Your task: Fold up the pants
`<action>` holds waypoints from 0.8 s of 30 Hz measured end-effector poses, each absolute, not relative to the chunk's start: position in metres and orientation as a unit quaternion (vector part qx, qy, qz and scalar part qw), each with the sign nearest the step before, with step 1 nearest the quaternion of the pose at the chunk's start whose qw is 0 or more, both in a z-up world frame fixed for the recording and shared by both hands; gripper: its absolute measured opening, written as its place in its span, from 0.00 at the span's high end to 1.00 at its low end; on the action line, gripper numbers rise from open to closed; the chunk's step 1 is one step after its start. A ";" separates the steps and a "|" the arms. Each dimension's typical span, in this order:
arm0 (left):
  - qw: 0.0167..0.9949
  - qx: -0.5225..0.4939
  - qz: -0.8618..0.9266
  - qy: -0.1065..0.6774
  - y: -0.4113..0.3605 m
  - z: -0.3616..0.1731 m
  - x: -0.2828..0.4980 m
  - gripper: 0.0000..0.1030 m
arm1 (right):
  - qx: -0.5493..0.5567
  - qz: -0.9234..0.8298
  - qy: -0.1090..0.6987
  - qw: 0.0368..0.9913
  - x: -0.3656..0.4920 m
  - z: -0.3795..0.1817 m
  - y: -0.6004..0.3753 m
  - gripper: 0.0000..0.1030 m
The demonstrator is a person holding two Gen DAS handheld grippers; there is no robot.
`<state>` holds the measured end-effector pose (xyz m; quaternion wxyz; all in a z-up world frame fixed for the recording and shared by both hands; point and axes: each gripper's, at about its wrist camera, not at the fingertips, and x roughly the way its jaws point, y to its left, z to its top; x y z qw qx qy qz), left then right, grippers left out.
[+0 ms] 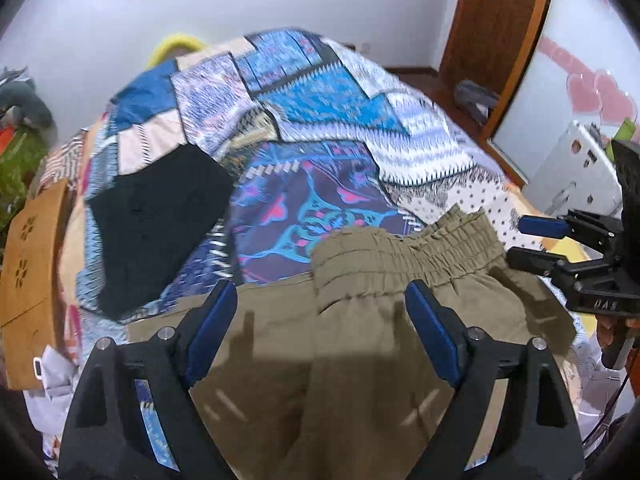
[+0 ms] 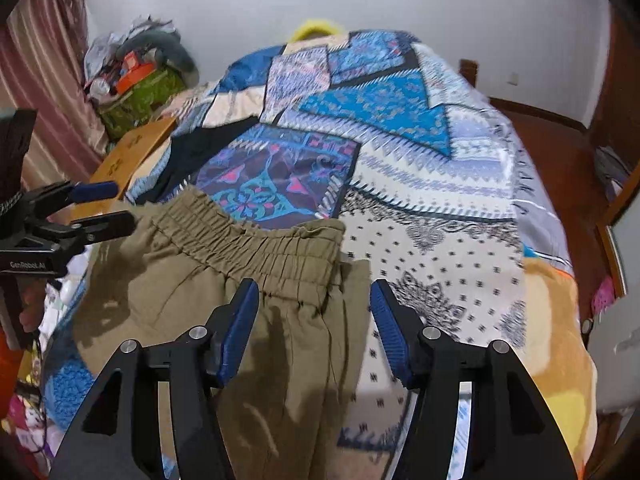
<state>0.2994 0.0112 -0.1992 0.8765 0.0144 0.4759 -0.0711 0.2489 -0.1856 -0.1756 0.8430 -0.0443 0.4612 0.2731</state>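
Olive-green pants [image 1: 360,320] with an elastic waistband [image 1: 404,252] lie on the patterned bedspread [image 1: 312,120], waistband away from me. My left gripper [image 1: 320,308] is open and empty, hovering over the pants just below the waistband. My right gripper [image 2: 314,308] is open and empty above the pants' [image 2: 240,280] right edge, near the waistband [image 2: 256,240]. The right gripper also shows at the right in the left wrist view [image 1: 532,242], and the left gripper at the left in the right wrist view [image 2: 106,204], both open.
A black garment [image 1: 156,224] lies on the bed to the left of the pants. A wooden board [image 1: 32,280] stands at the bed's left edge. Cluttered bags [image 2: 136,76] sit far left; a wooden door frame [image 1: 492,40] is at the right.
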 end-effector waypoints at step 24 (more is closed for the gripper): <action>0.899 0.028 -0.027 0.436 0.043 -0.176 0.269 0.14 | -0.054 0.284 0.463 0.838 0.240 -0.167 -0.197 0.50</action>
